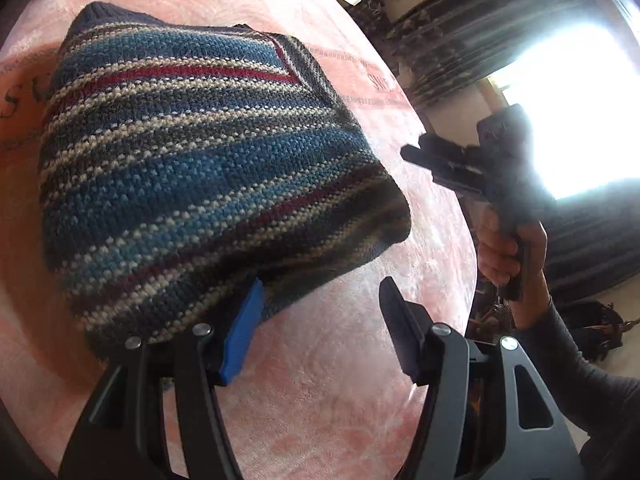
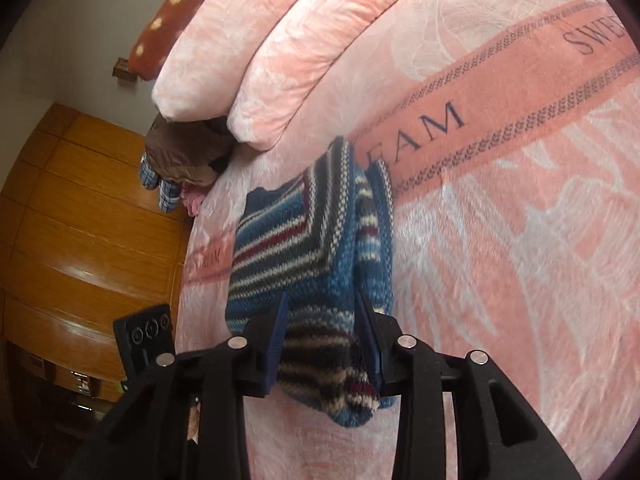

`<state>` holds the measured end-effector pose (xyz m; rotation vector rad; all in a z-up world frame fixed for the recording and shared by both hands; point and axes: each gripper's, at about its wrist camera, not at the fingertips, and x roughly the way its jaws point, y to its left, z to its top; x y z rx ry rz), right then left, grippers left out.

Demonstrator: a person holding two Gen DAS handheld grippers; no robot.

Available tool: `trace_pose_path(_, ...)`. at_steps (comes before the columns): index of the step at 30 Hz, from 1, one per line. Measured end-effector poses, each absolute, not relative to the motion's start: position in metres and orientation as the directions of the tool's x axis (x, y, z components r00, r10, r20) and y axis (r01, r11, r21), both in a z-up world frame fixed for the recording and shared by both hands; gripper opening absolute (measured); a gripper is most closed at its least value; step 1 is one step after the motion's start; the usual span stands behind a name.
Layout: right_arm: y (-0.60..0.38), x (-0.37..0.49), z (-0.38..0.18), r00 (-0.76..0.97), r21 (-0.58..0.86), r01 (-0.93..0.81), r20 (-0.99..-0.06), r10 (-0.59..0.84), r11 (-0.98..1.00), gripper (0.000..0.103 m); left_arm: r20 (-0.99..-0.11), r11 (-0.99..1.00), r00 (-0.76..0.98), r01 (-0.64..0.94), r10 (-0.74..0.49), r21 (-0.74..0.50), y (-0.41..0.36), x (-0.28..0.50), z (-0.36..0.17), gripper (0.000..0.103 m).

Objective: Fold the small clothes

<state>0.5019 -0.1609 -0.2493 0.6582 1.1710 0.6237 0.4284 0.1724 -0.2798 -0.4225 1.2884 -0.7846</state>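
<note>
On the pink bed (image 2: 520, 240) lies the folded striped sweater (image 1: 208, 168). The left gripper (image 1: 320, 320) is spread wide; the right gripper (image 2: 324, 340) looks open around it. Bumping could undo the fold.

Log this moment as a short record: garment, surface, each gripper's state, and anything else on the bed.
garment: striped knit sweater, folded into a compact bundle
surface: pink blanket with a lettered band, on a bed
left gripper: open, blue-padded finger beside the sweater's near edge, nothing between the fingers
right gripper: fingers on either side of the sweater's near end; contact uncertain
pillows: two pink ones at the bed's head
other clothes: brown and blue items at the bed's edge
</note>
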Motion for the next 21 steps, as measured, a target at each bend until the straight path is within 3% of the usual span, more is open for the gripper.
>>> trace_pose_path(5, -0.125, 0.540, -0.280, 0.184, 0.765, -0.105, -0.613, 0.769, 0.635, 0.030, -0.678, 0.677, 0.071, 0.196, -0.732, -0.710, 0.187, 0.426, -0.307, 0.060)
trace_pose_path(6, -0.124, 0.543, -0.293, 0.163, 0.733, -0.095, -0.656, 0.737, 0.674, 0.026, -0.670, 0.670, 0.073, 0.190, -0.738, -0.717, 0.189, 0.427, -0.309, 0.060)
trace_pose_path(7, -0.123, 0.545, -0.304, 0.158, 0.690, -0.088, -0.703, 0.694, 0.719, 0.006, -0.664, 0.664, 0.073, 0.184, -0.744, -0.725, 0.191, 0.426, -0.308, 0.060)
trace_pose_path(9, -0.128, 0.545, -0.306, 0.154, 0.713, -0.082, -0.682, 0.715, 0.697, 0.007, -0.630, 0.632, 0.070, 0.167, -0.773, -0.757, 0.197, 0.424, -0.305, 0.060)
trace_pose_path(12, -0.141, 0.550, -0.280, 0.219, 0.762, -0.091, -0.613, 0.759, 0.641, 0.019, -0.561, 0.577, 0.133, 0.185, -0.817, -0.796, 0.221, 0.415, -0.286, 0.062)
trace_pose_path(13, -0.145, 0.557, -0.275, 0.239, 0.754, -0.086, -0.620, 0.748, 0.652, 0.028, -0.550, 0.574, 0.169, 0.174, -0.818, -0.800, 0.232, 0.412, -0.283, 0.066)
trace_pose_path(14, -0.144, 0.564, -0.273, 0.252, 0.742, -0.075, -0.632, 0.732, 0.666, 0.047, -0.545, 0.577, 0.204, 0.155, -0.813, -0.802, 0.246, 0.410, -0.282, 0.068)
trace_pose_path(16, -0.136, 0.579, -0.278, 0.237, 0.724, -0.060, -0.658, 0.714, 0.687, 0.065, -0.563, 0.599, 0.244, 0.107, -0.790, -0.794, 0.264, 0.409, -0.288, 0.068)
trace_pose_path(18, -0.121, 0.590, -0.291, 0.196, 0.710, -0.047, -0.683, 0.704, 0.702, 0.060, -0.572, 0.601, 0.256, 0.050, -0.779, -0.798, 0.281, 0.410, -0.299, 0.068)
trace_pose_path(20, -0.112, 0.591, -0.305, 0.149, 0.678, -0.050, -0.721, 0.676, 0.734, 0.024, -0.593, 0.620, 0.254, 0.037, -0.764, -0.784, 0.288, 0.410, -0.306, 0.068)
trace_pose_path(21, -0.112, 0.590, -0.312, 0.154, 0.654, -0.044, -0.743, 0.652, 0.755, 0.025, -0.597, 0.623, 0.251, 0.032, -0.762, -0.781, 0.291, 0.409, -0.309, 0.068)
